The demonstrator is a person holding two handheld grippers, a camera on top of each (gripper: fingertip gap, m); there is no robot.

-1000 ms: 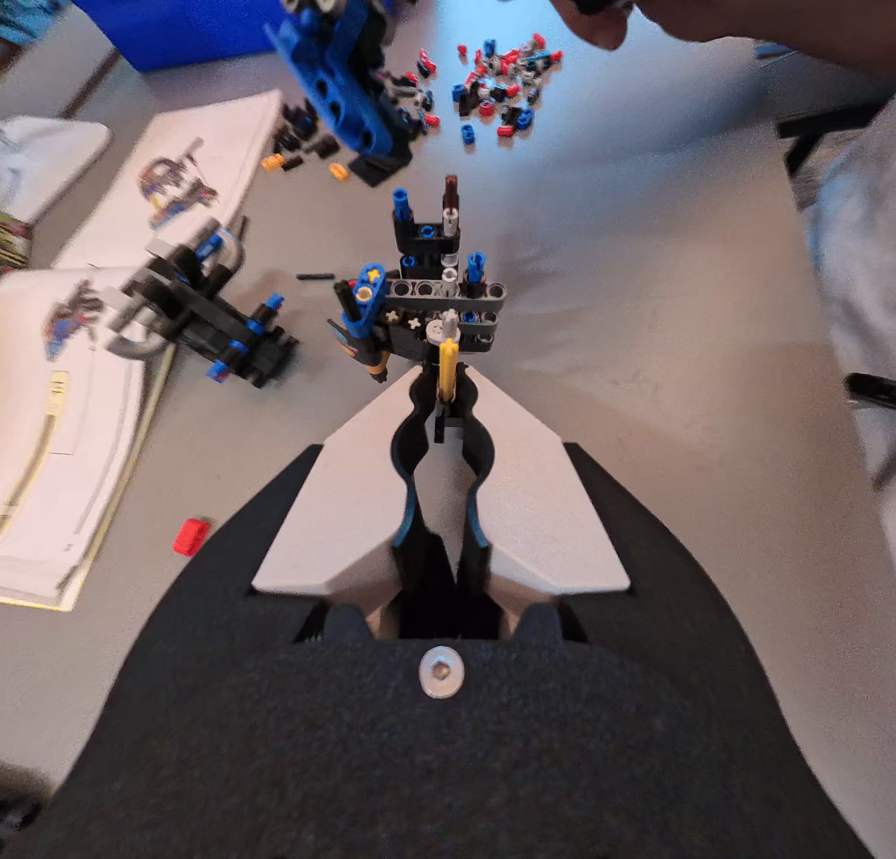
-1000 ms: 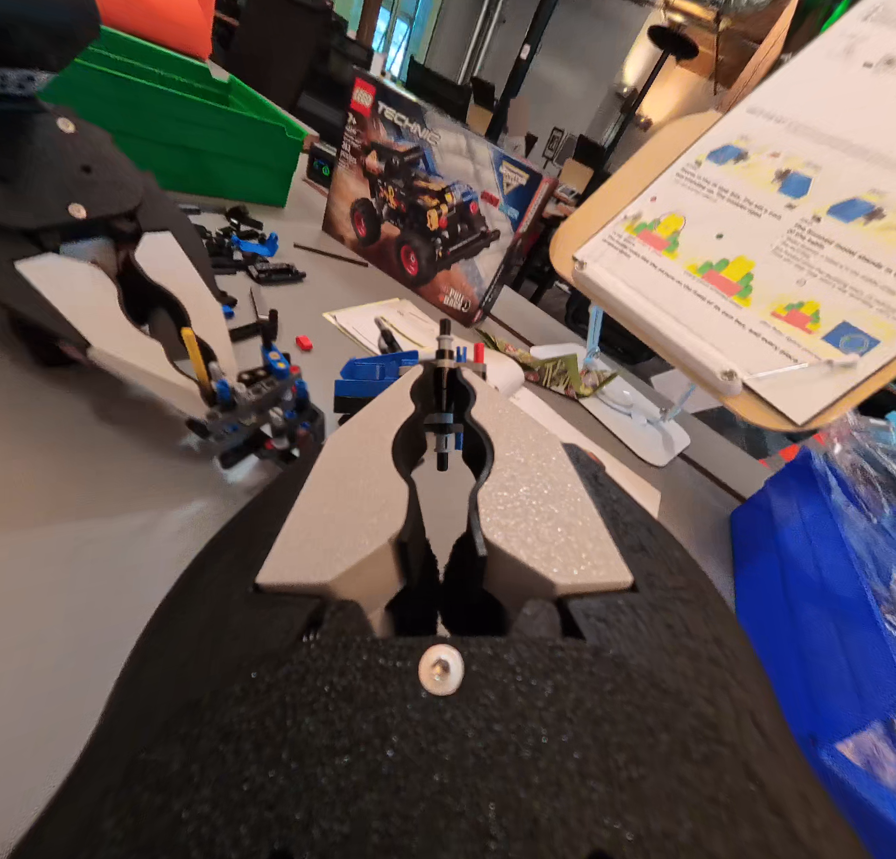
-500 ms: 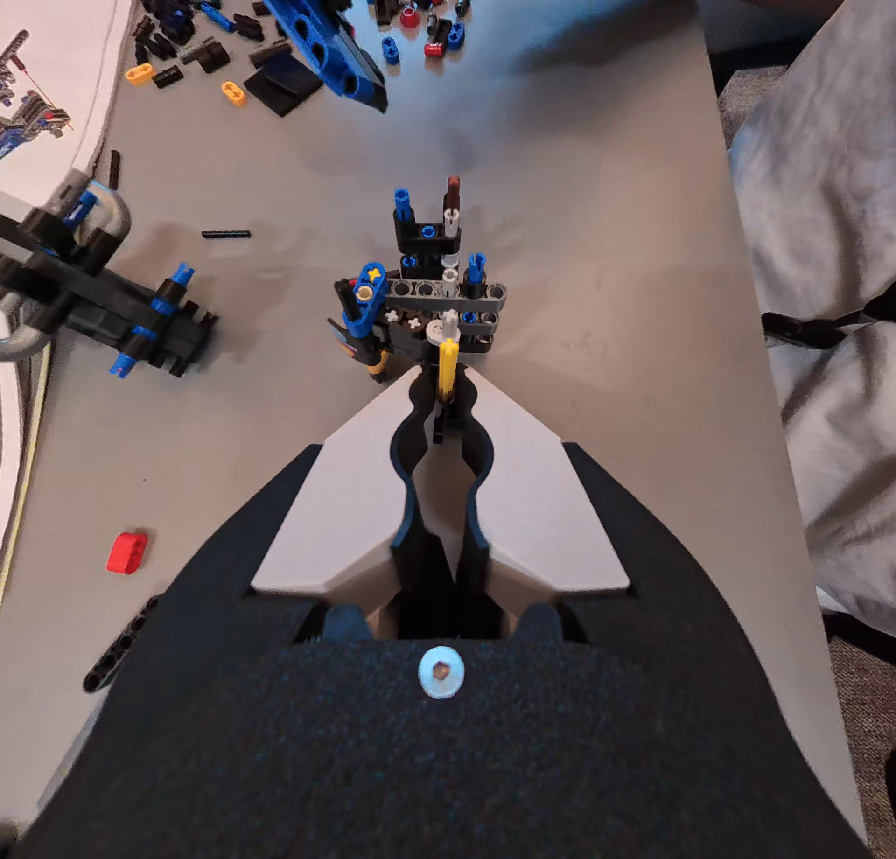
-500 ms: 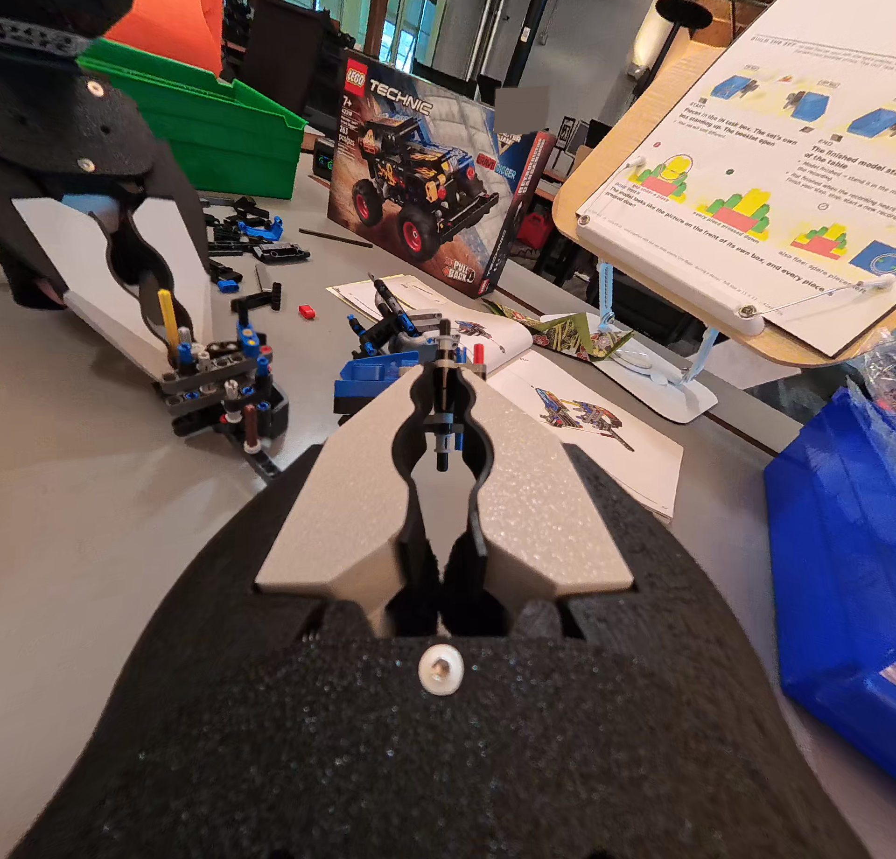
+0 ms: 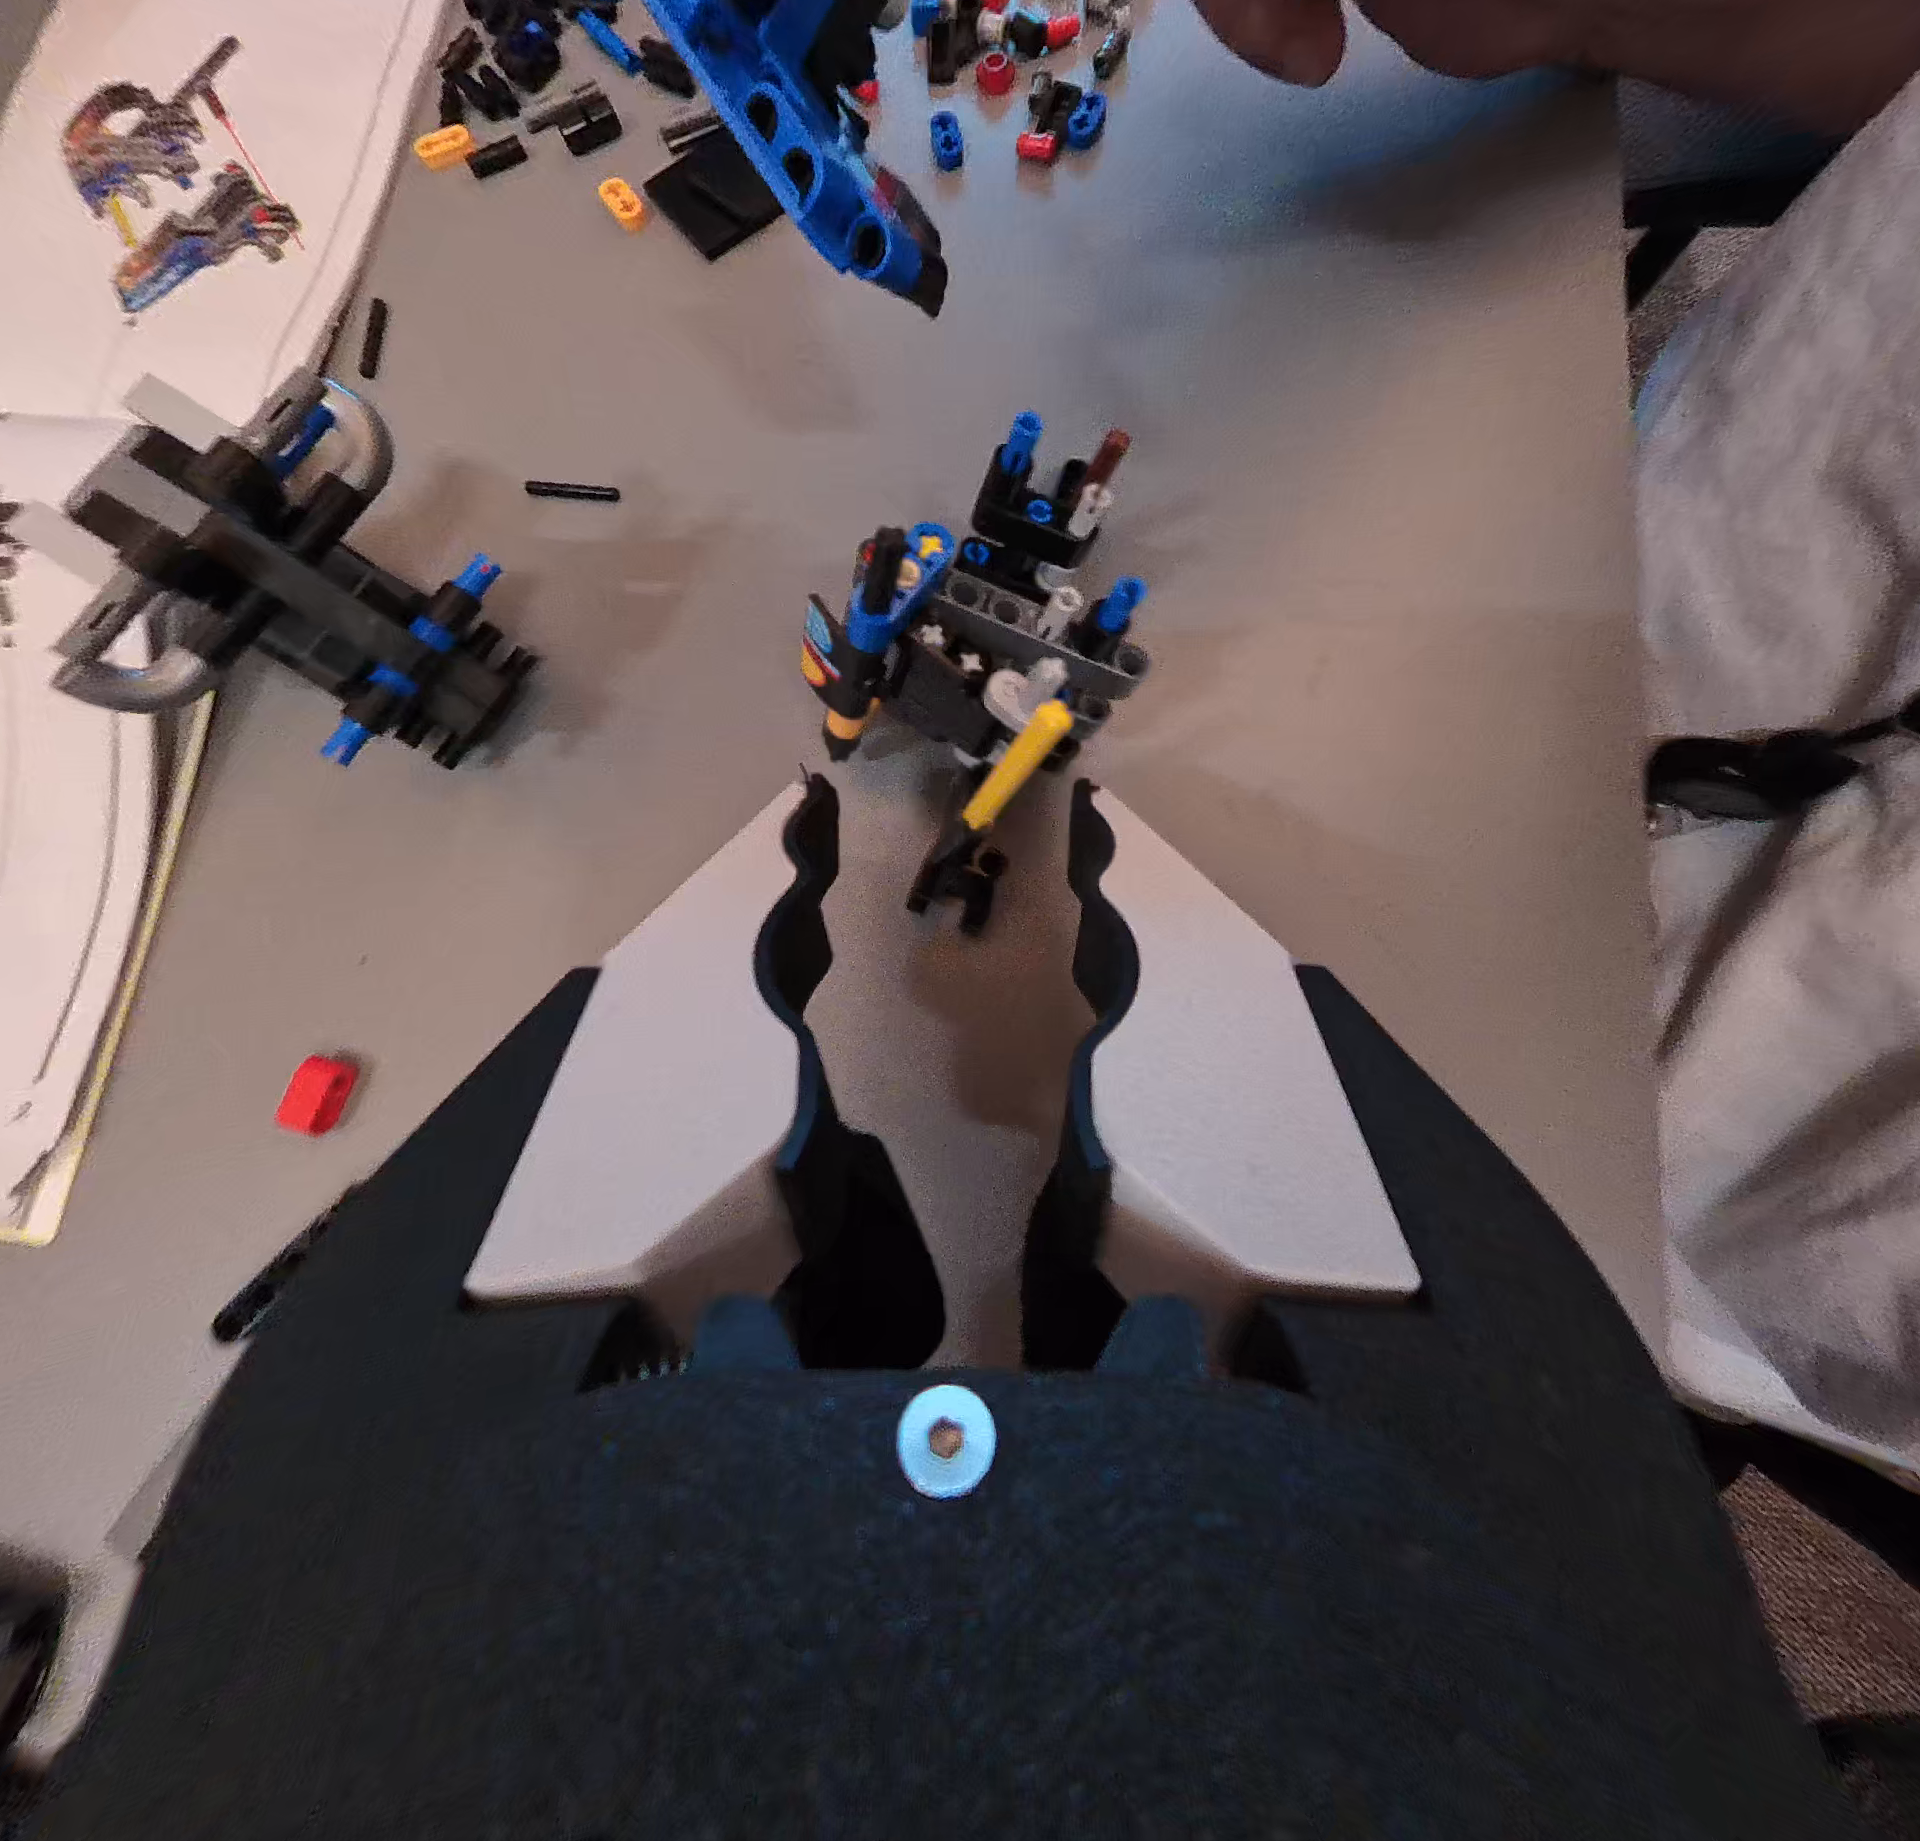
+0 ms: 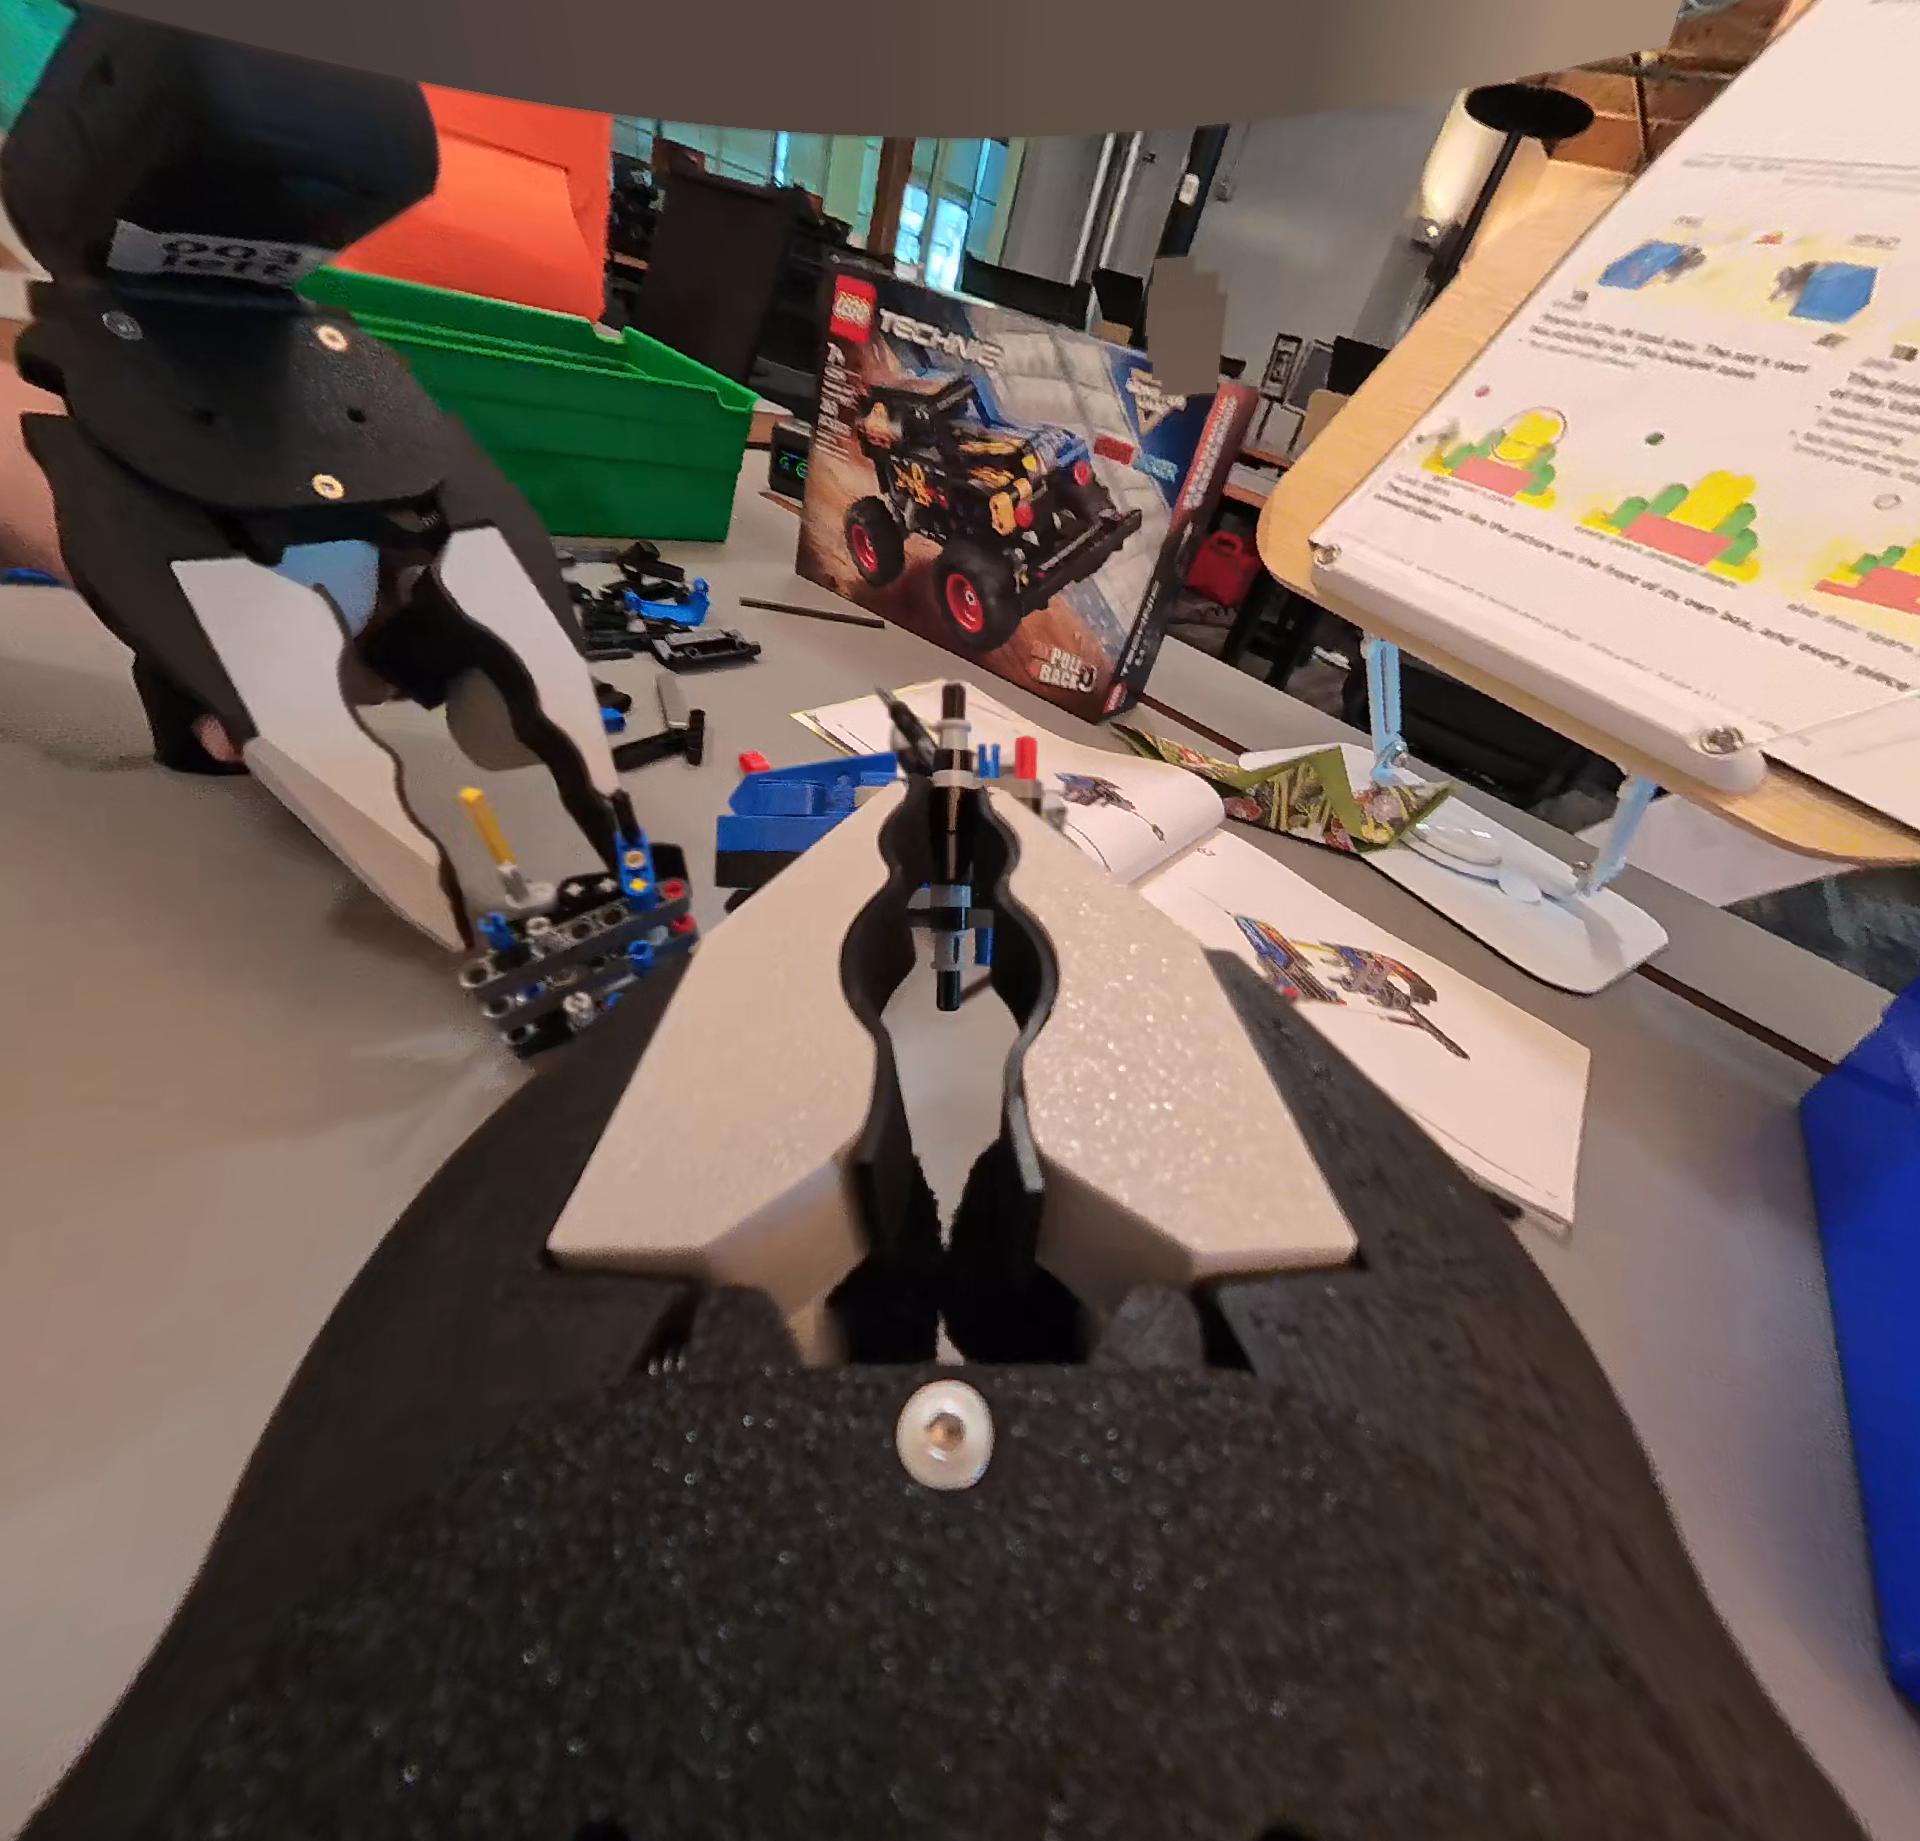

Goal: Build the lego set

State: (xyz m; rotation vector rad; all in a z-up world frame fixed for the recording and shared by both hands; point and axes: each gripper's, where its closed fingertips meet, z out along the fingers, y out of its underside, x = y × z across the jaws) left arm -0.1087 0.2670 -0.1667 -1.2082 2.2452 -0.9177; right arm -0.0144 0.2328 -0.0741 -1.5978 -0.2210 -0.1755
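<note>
A: While I hold the rig steady, log status. L tool [image 5: 948,804] has its fingers spread wide, nothing between them; the small sub-assembly [image 5: 977,628] sits on the worktop [image 5: 1299,441] just ahead of the tips, its yellow axle [image 5: 1016,765] sticking out toward me at a slant.

B: R side?

A: R tool [image 6: 951,835] is clamped on a black axle piece [image 6: 948,856] carrying small grey and blue bits, held upright above the worktop. Blue chassis section [image 6: 805,804] shows just behind the tips; whether it's attached to that axle piece I can't tell.

B: Progress est.?

A: Early-to-mid, my judgement. Done: three partial builds, i.e. the small sub-assembly, a black sub-assy w/ grey curved parts [image 5: 281,586] resting against the booklets, and the blue chassis section. Left: joining them, plus wheels and bodywork, none visible. Loose pins, red/blue/black [image 5: 1018,35], lie scattered at the far end, a stray red piece [image 5: 317,1093] nearer me. Lots unplaced.

B: Any writing, brands?

A: Set box [image 6: 997,503] stands at the back w/ a monster-truck picture and printed branding; not transcribing. Open instruction booklets [image 6: 1351,991] show build diagrams. A laminated sheet on a tilted board [image 6: 1662,420] carries text and coloured brick pics. The L tool has a small printed label on its body. Green bin [image 6: 561,409] behind, blue bin [image 6: 1870,1272] at right.
</note>
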